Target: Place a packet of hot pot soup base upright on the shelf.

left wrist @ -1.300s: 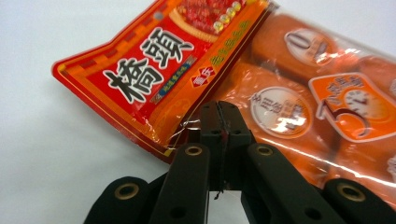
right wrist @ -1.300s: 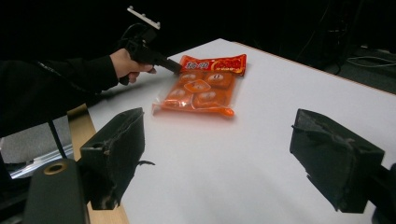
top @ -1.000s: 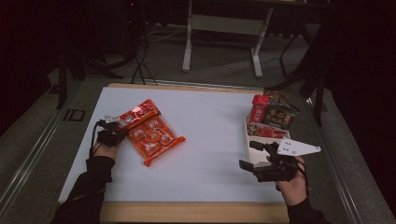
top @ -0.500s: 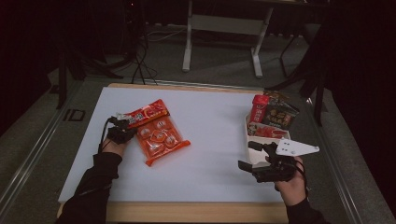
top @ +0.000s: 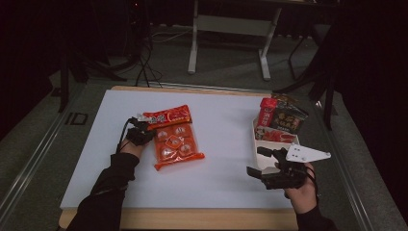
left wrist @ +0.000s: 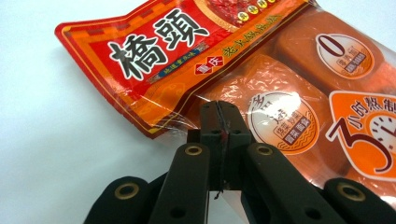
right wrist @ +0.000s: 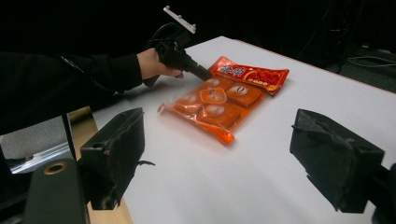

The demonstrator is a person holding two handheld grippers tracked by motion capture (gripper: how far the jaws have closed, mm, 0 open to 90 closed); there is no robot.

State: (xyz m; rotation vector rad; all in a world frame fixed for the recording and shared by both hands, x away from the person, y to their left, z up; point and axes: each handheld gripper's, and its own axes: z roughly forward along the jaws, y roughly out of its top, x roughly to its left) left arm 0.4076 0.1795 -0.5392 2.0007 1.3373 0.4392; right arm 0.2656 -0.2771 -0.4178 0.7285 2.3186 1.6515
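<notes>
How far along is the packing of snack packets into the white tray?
Done: several packets stand in the white tray. In hand: the left gripper is shut on the orange packet's edge. Left: carrying it to the tray; the right gripper waits open.

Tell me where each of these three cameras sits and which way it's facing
High view: above the person's side, looking forward and down on the white table; both forearms enter below.
Left gripper view: on the left gripper, its jaws pinching the orange packet.
Right gripper view: on the right gripper, jaws open, facing across the table.
Shared: high and right gripper views both show the packet with the left gripper.
</notes>
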